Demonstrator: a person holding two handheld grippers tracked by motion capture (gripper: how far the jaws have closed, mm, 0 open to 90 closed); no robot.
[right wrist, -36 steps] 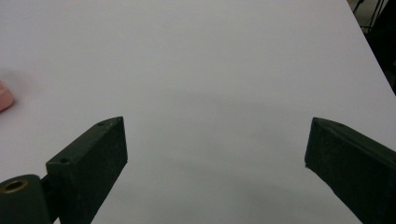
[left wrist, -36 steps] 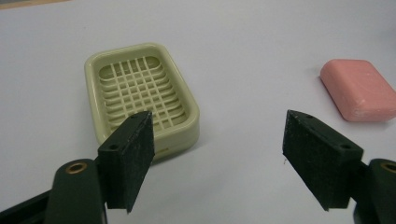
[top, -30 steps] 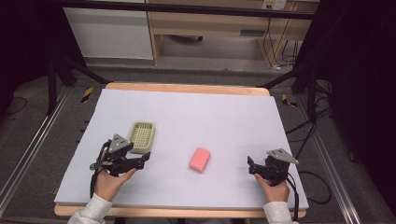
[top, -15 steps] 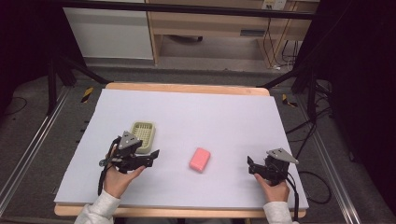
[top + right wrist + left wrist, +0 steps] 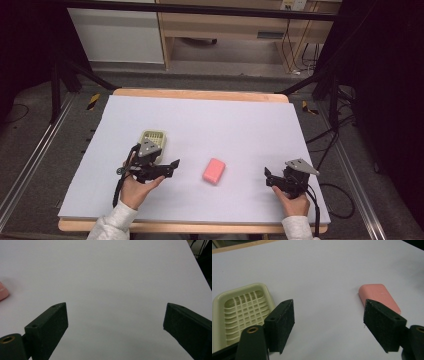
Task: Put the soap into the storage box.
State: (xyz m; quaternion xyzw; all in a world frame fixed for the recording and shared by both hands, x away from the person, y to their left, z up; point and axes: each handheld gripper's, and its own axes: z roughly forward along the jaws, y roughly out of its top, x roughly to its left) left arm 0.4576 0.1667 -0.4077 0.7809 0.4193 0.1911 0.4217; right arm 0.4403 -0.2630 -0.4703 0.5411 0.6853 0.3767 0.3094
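Both my grippers sit wide open and empty near the tabletop's front edge.

My left gripper (image 5: 172, 165) points at the pink soap bar (image 5: 214, 170), which lies mid-table toward the front; the cream soap dish (image 5: 152, 139) sits just behind that gripper, toward the left edge. My right gripper (image 5: 267, 176) rests near the front right corner, well apart from the bar.

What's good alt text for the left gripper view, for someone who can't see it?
The left gripper hangs open over a white table, its two black jaws spread wide with nothing between them. A pale-yellow plastic soap dish with a slatted grid lies behind the left-hand jaw, a pink rectangular soap bar behind the right-hand one.
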